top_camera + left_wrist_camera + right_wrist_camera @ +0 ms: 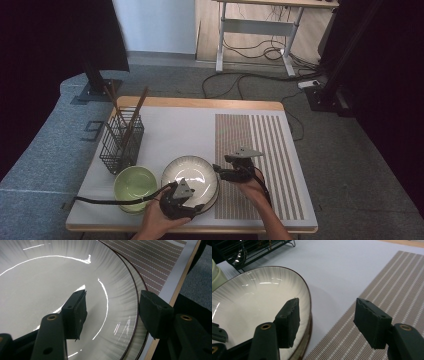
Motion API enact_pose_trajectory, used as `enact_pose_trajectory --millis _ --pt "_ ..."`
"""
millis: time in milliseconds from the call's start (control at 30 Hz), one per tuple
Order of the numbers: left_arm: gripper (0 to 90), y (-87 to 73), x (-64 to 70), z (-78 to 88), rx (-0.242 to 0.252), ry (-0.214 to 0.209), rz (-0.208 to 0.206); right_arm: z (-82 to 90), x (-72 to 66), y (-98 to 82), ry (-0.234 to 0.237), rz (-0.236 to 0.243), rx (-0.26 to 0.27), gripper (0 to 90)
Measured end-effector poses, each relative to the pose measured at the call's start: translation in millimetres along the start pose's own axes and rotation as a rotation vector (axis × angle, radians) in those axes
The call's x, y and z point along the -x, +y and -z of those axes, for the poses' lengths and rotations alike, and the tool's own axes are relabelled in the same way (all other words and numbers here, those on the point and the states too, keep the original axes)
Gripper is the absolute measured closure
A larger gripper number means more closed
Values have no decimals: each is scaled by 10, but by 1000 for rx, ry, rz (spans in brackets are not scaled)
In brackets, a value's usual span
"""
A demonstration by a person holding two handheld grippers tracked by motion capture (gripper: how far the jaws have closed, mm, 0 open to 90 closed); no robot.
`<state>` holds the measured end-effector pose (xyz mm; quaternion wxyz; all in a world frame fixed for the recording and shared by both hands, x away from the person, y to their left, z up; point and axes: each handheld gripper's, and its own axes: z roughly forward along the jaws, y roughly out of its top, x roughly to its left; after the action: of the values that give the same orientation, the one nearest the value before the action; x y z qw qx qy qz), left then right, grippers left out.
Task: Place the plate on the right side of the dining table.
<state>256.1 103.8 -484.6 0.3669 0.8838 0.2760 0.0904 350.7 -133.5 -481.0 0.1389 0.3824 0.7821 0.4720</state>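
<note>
A white plate (pixel 190 172) sits on the table (pixel 170 125), touching a green bowl (pixel 134 184); the left gripper (pixel 194 205) is at the plate's near edge; the right gripper (pixel 219 170) is at its right edge, over a striped mat (pixel 270 150); a black wire basket (pixel 121 142) holds brown sticks (pixel 136 112).

green bowl (pixel 134 183) nr table's front-left | black wire basket (pixel 121 142) w/ chopsticks (pixel 136 111) behind it | striped mat (pixel 260 165) on right | desk (pixel 260 25) beyond, cables on floor
</note>
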Motion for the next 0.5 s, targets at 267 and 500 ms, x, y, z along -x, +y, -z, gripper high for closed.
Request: enact_pose_trajectory --millis 267,500 --pt "400 0 0 -2 0 -3 5 -111 -63 18 27 -1 -12 401" --pt "399 -1 4 -7 -1 -14 12 -174 -73 27 43 -5 -13 436"
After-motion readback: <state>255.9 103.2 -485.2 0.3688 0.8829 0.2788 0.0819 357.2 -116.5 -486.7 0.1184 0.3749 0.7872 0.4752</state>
